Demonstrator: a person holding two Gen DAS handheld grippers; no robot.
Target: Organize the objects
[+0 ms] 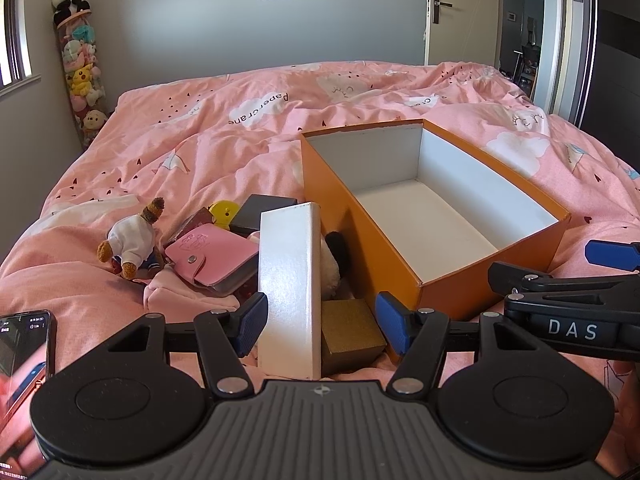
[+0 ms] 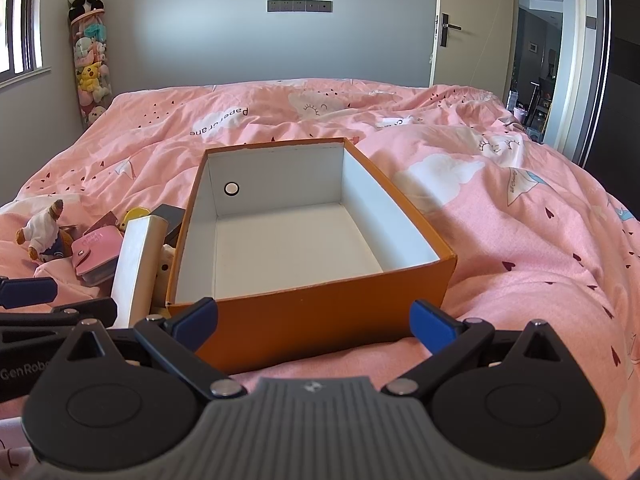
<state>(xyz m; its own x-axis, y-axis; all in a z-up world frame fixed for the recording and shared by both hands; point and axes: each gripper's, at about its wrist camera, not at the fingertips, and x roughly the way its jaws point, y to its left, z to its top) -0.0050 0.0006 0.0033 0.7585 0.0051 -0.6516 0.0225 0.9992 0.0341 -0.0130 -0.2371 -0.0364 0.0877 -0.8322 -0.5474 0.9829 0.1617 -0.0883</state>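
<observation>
I am at the very start of the tidy-up, I think, because the orange box [image 2: 312, 316] in the middle of the right wrist view has nothing inside it, only white walls and a white floor. It sits on the pink bed cover [image 2: 520, 240]. My right gripper [image 2: 314, 326] is at the bottom of that view with its fingers as wide as they go, and nothing is between them but the near wall of the box. My left gripper [image 1: 320, 322] is at the bottom of the left wrist view. Its fingers are open fairly wide, with the tall white box [image 1: 290, 280] and a small gold box [image 1: 348, 334] standing between them. The left blue pad looks right up against the white box, but I cannot tell if it presses on it; the right pad is clear of both boxes. The rest of the pile lies at the left of the orange box: a pink wallet [image 1: 212, 258], a little bear in a white shirt [image 1: 132, 240], a dark flat box [image 1: 262, 208] and something yellow [image 1: 224, 210] behind it. I think the next move is for my left gripper to close on the white box, lift it clear of the pile, and carry it to the right over the orange wall. I need to squeeze gently so the tall box does not tip over.
</observation>
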